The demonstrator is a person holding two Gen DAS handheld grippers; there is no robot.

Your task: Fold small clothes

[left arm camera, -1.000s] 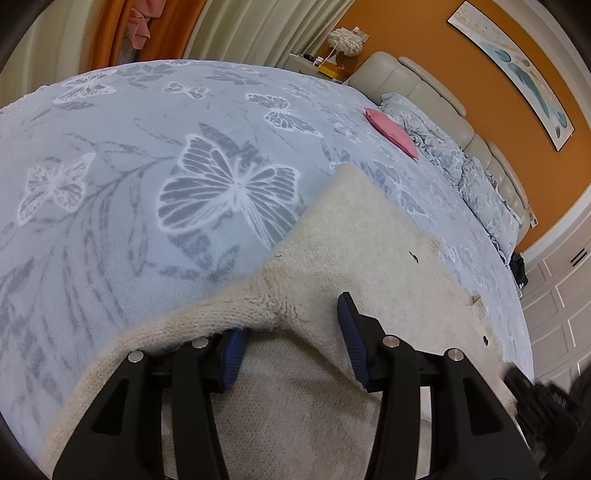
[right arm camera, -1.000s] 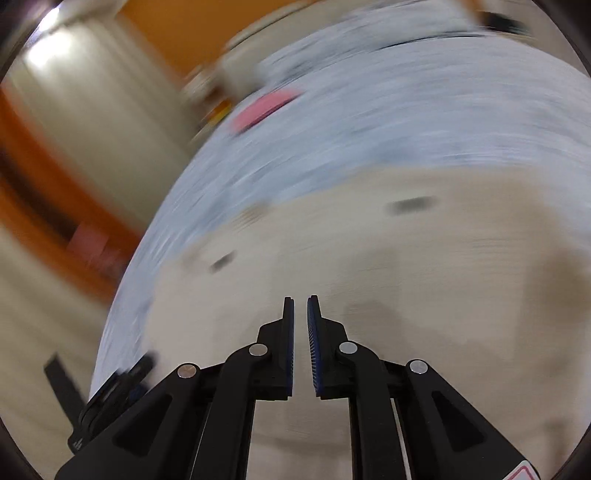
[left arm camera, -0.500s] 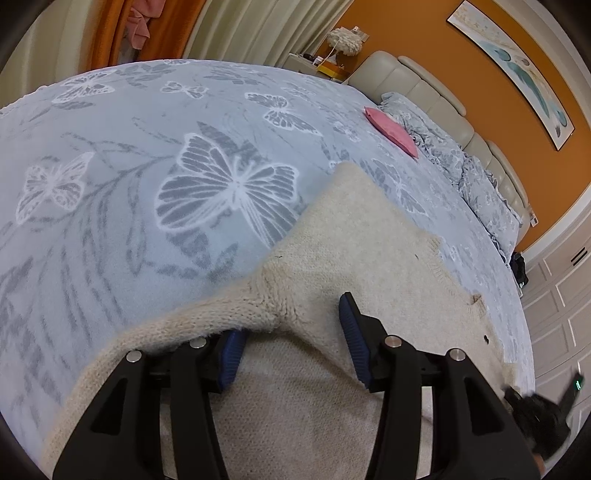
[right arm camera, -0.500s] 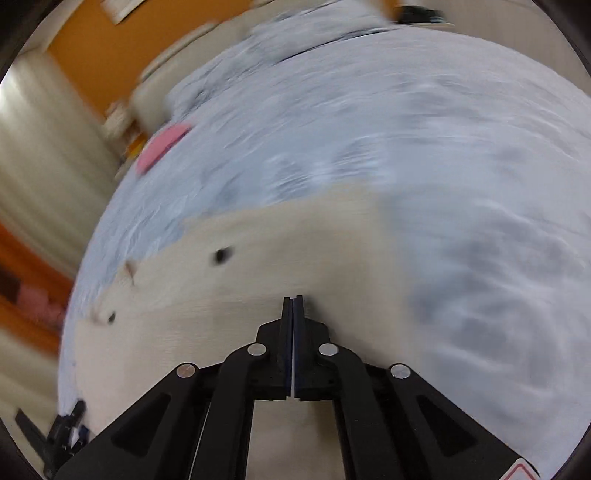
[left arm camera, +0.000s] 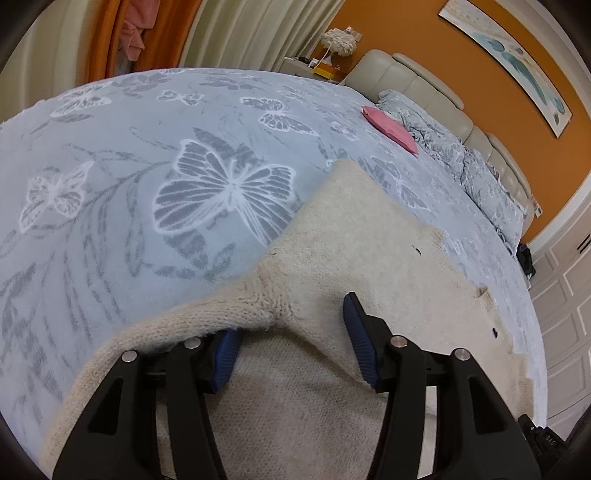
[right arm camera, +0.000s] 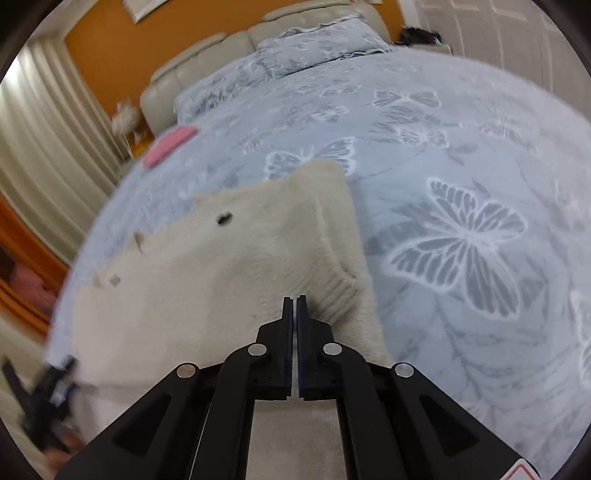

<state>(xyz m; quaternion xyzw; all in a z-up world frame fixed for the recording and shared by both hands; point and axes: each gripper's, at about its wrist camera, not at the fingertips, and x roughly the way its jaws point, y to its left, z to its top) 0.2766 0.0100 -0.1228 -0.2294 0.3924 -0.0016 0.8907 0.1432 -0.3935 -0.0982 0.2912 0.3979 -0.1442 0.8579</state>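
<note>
- Left gripper (left arm camera: 291, 341) angled down over the near part of a cream knitted garment (left arm camera: 369, 254), jaws spread and opening; one blue pad (left arm camera: 360, 343) in plain sight on the knit, the other pad tucked under a raised ribbed edge (left arm camera: 221, 314) draped across it.
- Right gripper (right arm camera: 295, 325) tilted down over the same garment (right arm camera: 229, 266), jaws pressed together; cannot tell whether any knit is caught between the tips.
- Garment spread flat on a blue-grey butterfly-print bedspread (left arm camera: 110, 166), far corner pointing toward the pillows (left arm camera: 461, 158).
- Wide bare bedspread on either side of the garment; folded pink cloth (left arm camera: 391, 129) well apart, near the pillows and the cream headboard (left arm camera: 424, 85).
- Orange wall (left arm camera: 480, 74) and pale curtains (left arm camera: 240, 33) beyond the bed.
- Knit pale, fuzzy, with a few small dark spots (right arm camera: 224, 218) near its open front edge, ribbed band along the right-hand side (right arm camera: 343, 280).
</note>
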